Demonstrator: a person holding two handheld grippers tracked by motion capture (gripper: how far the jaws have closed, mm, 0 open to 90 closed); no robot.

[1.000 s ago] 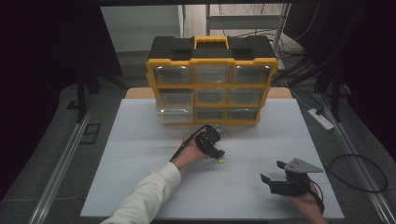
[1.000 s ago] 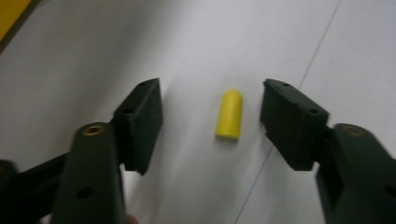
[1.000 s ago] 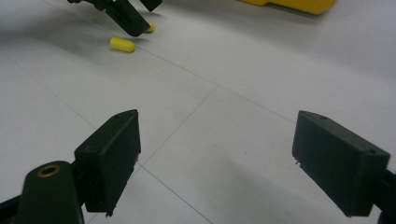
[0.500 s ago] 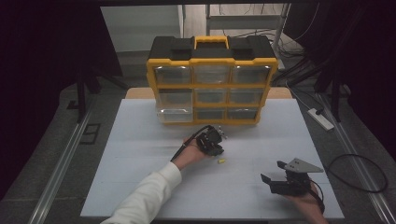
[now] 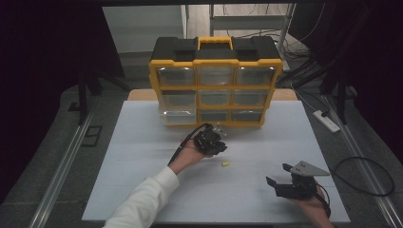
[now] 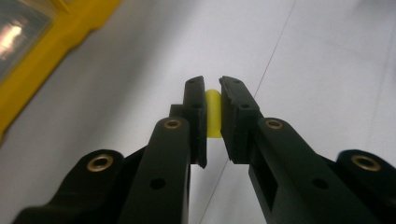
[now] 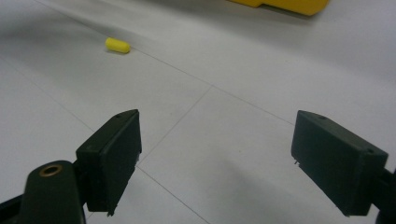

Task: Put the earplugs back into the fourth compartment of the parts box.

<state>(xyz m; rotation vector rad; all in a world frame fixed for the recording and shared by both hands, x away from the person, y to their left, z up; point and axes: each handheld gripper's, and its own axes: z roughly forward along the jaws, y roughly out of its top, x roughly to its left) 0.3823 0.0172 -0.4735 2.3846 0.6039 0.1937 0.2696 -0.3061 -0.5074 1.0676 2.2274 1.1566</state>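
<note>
Where the high view is consulted, the left gripper (image 5: 213, 141) is seen raised above the white table (image 5: 142, 190), just in front of the yellow and black drawer cabinet (image 5: 216, 85), and it is carried by the left hand (image 5: 190, 154), from which a white sleeve (image 5: 142, 204) runs to the bottom edge. How its jaws stand cannot be read from this view. A loose capsule (image 5: 226, 164), small and yellow, is found lying on the table just to the right of that hand, apart from both grippers. The right gripper (image 5: 277, 174) is held low by the right hand (image 5: 311, 204) near the front right corner of the table, well apart from the left one, and its jaws are seen spread. At the cabinet's lower left, one clear drawer (image 5: 178, 116) is seen protruding slightly beyond the others.

Where the left gripper view is consulted, a yellow capsule (image 6: 213, 114) is seen pinched upright between the two black pads, which are pressed against its sides, with bare table behind. A yellow edge of the cabinet is visible at the upper left.

Where the right gripper view is consulted, the jaws are seen set wide apart with nothing but table surface between them. The loose capsule is seen lying on its side on the table, far ahead and to the left.
</note>
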